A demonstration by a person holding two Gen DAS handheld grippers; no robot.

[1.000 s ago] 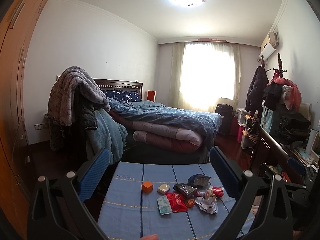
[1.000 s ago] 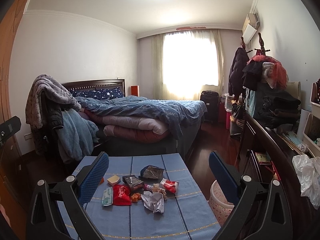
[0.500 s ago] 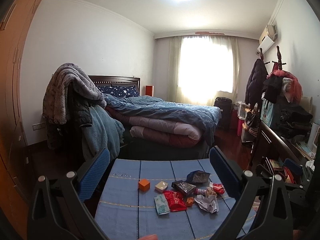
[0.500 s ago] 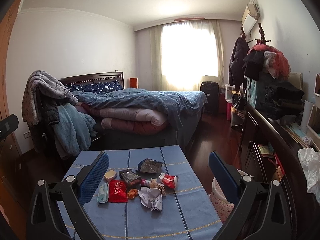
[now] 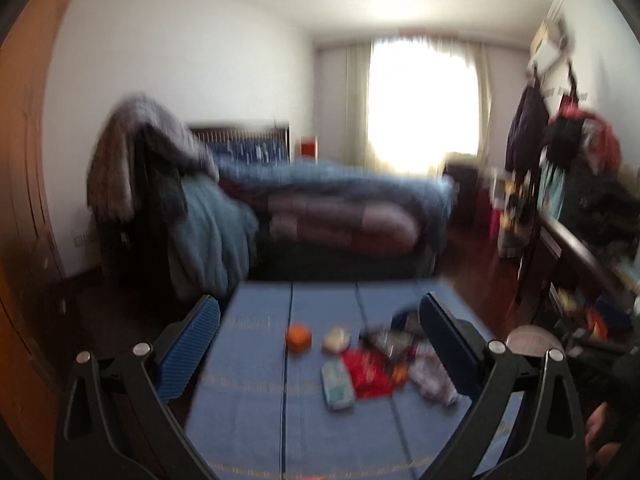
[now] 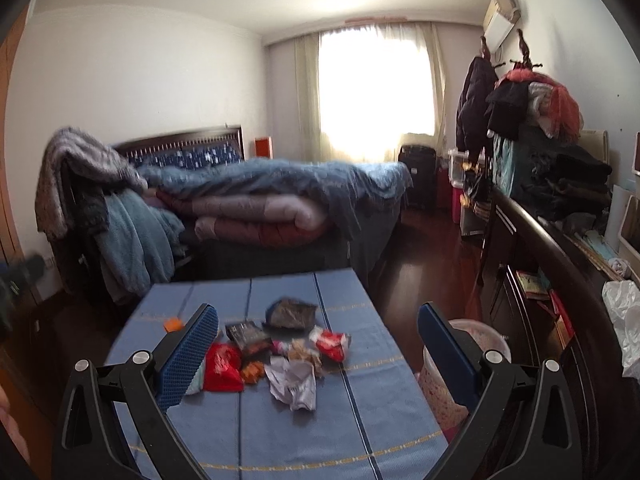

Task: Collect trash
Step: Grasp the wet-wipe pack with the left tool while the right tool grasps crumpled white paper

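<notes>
Both grippers hang above the near end of a blue-clothed table point(image 6: 280, 432), the left gripper point(image 5: 320, 350) and right gripper point(image 6: 318, 354) each with jaws spread wide and holding nothing. Trash lies clustered mid-table: a red wrapper point(image 6: 221, 369), crumpled white paper point(image 6: 294, 382), a dark foil bag point(image 6: 290, 314) and an orange cube point(image 5: 298, 339). A pink bin point(image 6: 444, 384) stands just beside the table's right edge.

On the desk point(image 6: 280, 432): two red wrappers — one point(image 6: 222, 368) left of the crumpled white paper point(image 6: 294, 380), one point(image 6: 332, 342) behind it — two dark foil bags point(image 6: 290, 314), one orange cube point(image 5: 298, 339), one pale block point(image 5: 336, 338), one tissue pack point(image 5: 337, 384).
</notes>
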